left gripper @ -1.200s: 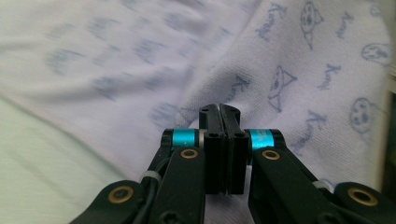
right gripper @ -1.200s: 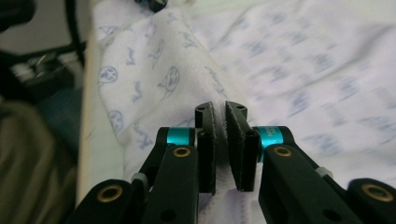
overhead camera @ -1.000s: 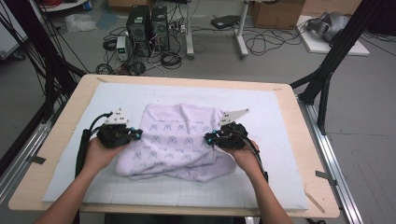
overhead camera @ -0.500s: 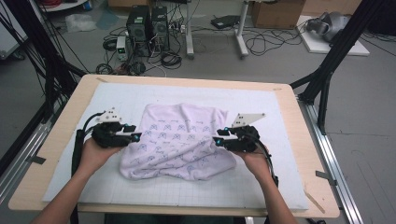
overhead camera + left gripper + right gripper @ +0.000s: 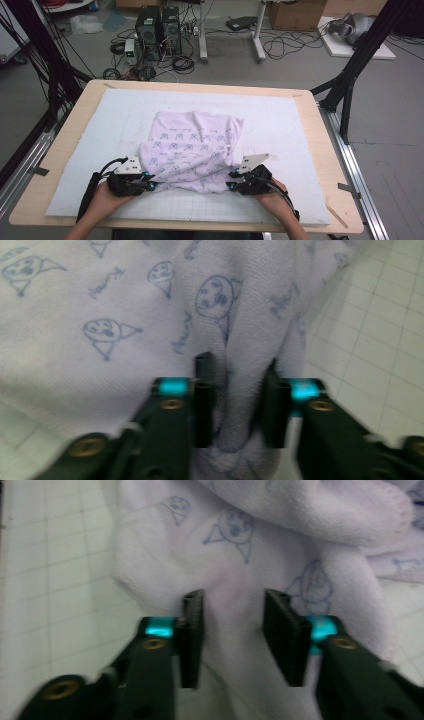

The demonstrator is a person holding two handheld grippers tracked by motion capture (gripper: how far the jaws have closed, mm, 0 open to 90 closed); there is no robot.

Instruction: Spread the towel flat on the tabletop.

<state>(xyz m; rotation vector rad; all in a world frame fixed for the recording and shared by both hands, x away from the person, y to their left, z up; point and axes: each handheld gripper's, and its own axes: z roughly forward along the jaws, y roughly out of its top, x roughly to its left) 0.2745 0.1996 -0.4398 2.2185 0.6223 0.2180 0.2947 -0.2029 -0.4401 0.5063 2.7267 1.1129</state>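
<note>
High view: both claws closing on cloth (image 5: 192,150) folds.

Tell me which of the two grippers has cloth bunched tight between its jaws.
The left gripper: a fold of the printed cloth fills its gap, pressed by both pads. The right gripper straddles flatter cloth with slack showing.

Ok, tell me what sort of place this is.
Most likely a lab or workshop set up for recording. A wooden table with a gridded mat stands on a bare floor, with computer towers and loose cables behind it, and black frame struts beside it.
</note>
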